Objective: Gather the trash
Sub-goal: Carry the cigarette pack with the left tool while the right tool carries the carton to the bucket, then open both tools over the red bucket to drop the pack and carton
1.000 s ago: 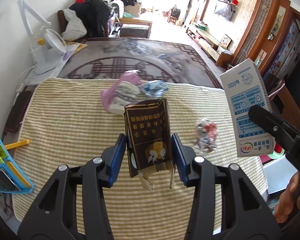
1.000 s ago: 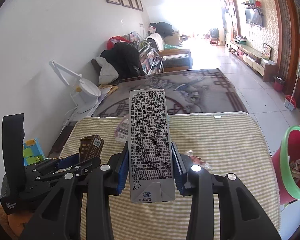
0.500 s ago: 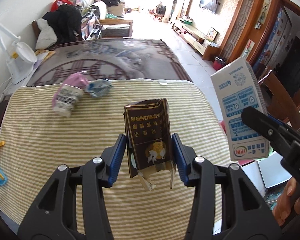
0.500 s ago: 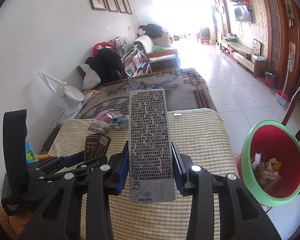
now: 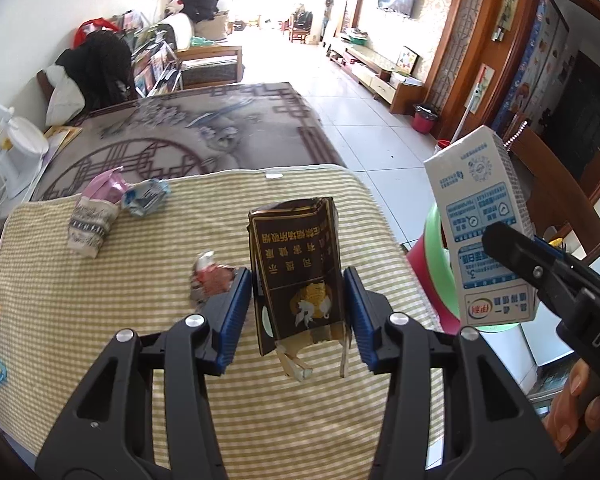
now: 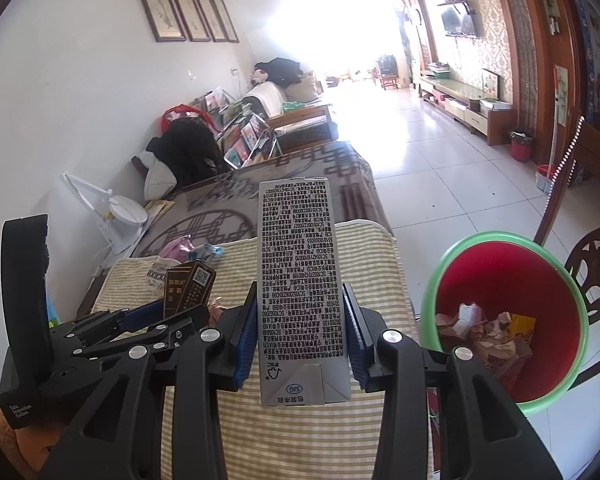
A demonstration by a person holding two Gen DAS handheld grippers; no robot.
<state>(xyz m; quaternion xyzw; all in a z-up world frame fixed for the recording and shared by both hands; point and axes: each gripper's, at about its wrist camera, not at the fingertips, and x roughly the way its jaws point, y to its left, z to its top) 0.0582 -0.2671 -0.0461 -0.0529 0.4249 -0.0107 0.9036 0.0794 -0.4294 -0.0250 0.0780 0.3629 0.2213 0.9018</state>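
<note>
Your left gripper (image 5: 296, 312) clamps a torn brown cigarette pack (image 5: 296, 272); your right gripper (image 6: 302, 340) clamps a milk carton (image 6: 300, 280) beside the red bin (image 6: 508, 320).

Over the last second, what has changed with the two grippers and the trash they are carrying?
Both grippers swung sideways toward the red bin, which has come into view with trash inside. The table litter slid left in the left wrist view. Unchanged: the left gripper still clamps the dark carton, and the right gripper still clamps the milk carton.
</note>
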